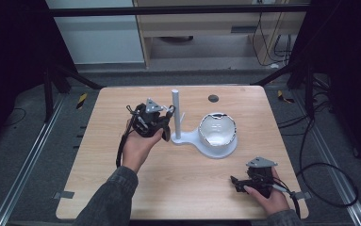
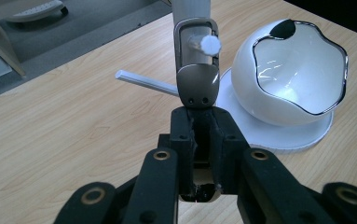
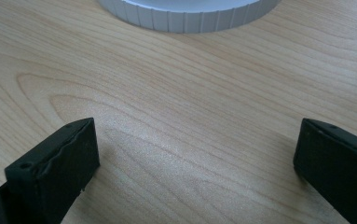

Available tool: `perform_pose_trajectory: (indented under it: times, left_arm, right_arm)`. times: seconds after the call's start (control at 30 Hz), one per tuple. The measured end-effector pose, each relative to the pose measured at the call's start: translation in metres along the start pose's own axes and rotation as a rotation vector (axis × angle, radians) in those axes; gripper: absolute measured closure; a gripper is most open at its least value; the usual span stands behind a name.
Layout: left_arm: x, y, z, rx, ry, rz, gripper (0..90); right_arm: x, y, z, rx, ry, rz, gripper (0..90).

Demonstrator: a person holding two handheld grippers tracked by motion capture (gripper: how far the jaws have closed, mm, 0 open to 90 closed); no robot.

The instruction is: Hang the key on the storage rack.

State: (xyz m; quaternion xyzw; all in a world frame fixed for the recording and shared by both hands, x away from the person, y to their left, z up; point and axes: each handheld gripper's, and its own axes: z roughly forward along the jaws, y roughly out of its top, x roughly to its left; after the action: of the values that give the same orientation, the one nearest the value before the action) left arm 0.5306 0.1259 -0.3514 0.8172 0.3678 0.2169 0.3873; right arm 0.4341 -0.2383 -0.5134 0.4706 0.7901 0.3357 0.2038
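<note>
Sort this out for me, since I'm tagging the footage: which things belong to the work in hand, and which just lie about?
In the job:
- left gripper, shut on the metallic taupe loop-shaped clasp
- white upright post stand with side pegs; the clasp's loop sits over a peg

Lying about:
- glossy white bowl with wavy silver rim
- right gripper, open over the wooden table
- black round grommet

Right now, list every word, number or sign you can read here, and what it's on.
None can be read.
The metal piece held by the left gripper: bare, no marks.
The white bowl and stand: plain.
The right gripper: no lettering.
</note>
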Motion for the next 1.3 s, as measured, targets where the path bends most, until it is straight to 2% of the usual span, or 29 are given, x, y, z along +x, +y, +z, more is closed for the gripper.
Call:
perform_pose_trajectory:
  times: [0.8, 1.3]
  left_arm:
    - [-0.004, -0.003, 0.014, 0.008, -0.001, -0.005, 80.2]
    - [-0.006, -0.007, 0.021, -0.022, 0.004, -0.016, 80.2]
  right_arm:
    - [0.0, 0.0, 0.0, 0.0, 0.0, 0.0, 0.4]
    - [0.0, 0.0, 0.0, 0.001, -0.001, 0.0, 0.4]
